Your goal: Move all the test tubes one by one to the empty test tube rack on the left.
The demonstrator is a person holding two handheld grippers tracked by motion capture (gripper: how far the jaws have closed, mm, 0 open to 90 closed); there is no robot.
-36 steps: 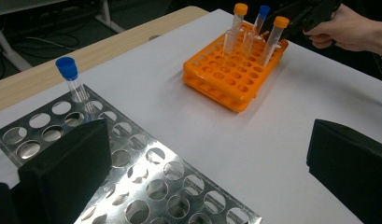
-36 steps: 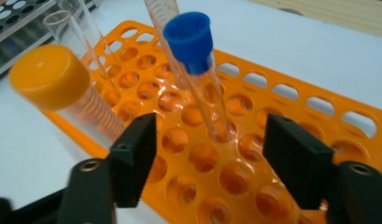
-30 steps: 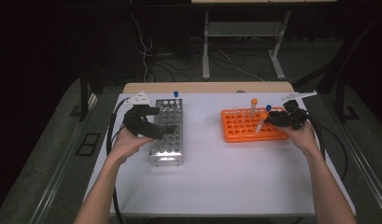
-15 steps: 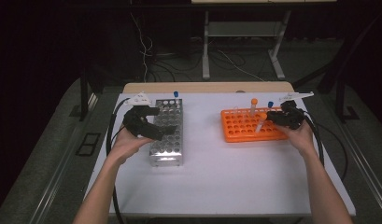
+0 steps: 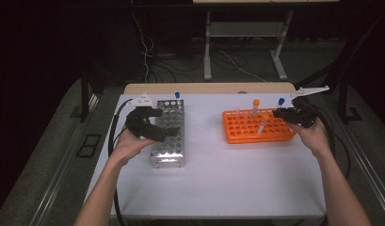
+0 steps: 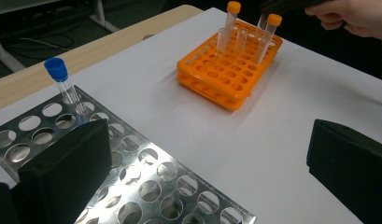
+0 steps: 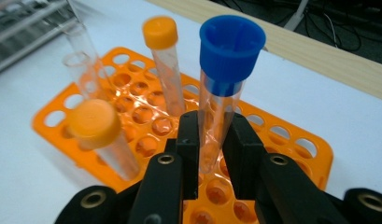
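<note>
Right gripper [image 7: 211,154] is clamped on a blue-capped tube [image 7: 223,88] over the orange rack's [image 5: 259,127] 3 o'clock end, left gripper [image 5: 150,126] open at the steel rack [image 5: 167,134] holding one tube [image 5: 177,96] at 12 o'clock, so several transfers look left.

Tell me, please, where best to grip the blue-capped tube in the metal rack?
Grip the blue-capped tube on its clear wall just under the cap, coming from above: it stands upright in a corner hole of the metal rack, with only its upper part exposed.
</note>
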